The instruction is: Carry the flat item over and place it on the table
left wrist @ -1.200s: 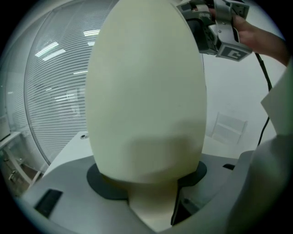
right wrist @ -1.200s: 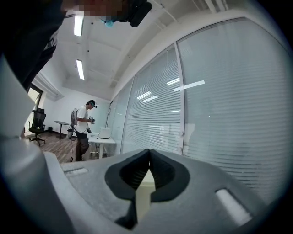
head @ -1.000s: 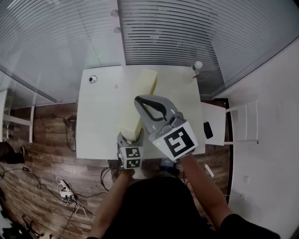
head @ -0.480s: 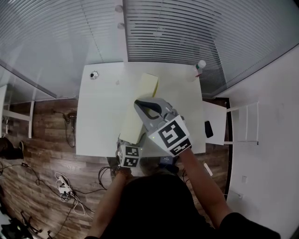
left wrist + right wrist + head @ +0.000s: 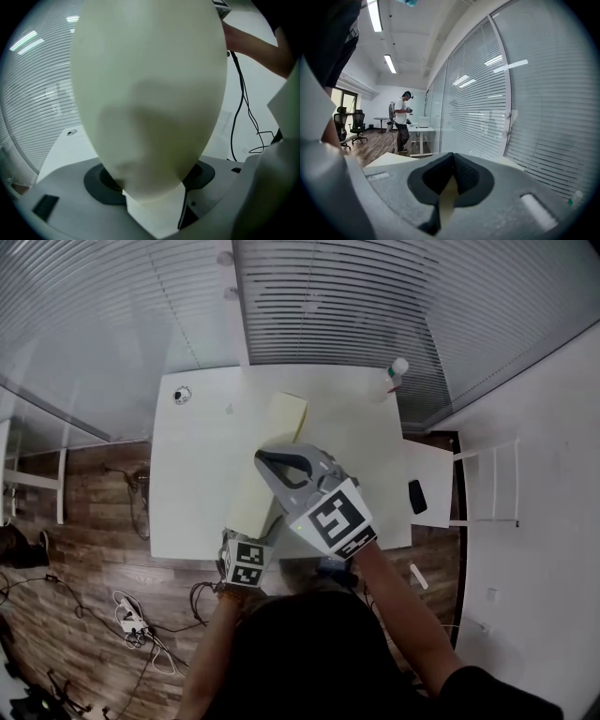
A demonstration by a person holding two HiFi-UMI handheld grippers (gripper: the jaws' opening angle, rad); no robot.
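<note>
On the table (image 5: 192, 479), a yellow pad (image 5: 281, 420) lies between the jaws of my left gripper (image 5: 253, 532), which have just been opening; my right gripper (image 5: 272, 463) is closed above it.

The slab (image 5: 274, 442) is seen as matt and foam-like. The tabletop (image 5: 197, 474) is finished smooth and white. The floor (image 5: 94, 512) is laid in wood planks. The right gripper (image 5: 451, 164) is cased in matt grey plastic, its fingers (image 5: 468, 178) padded in dull black.
</note>
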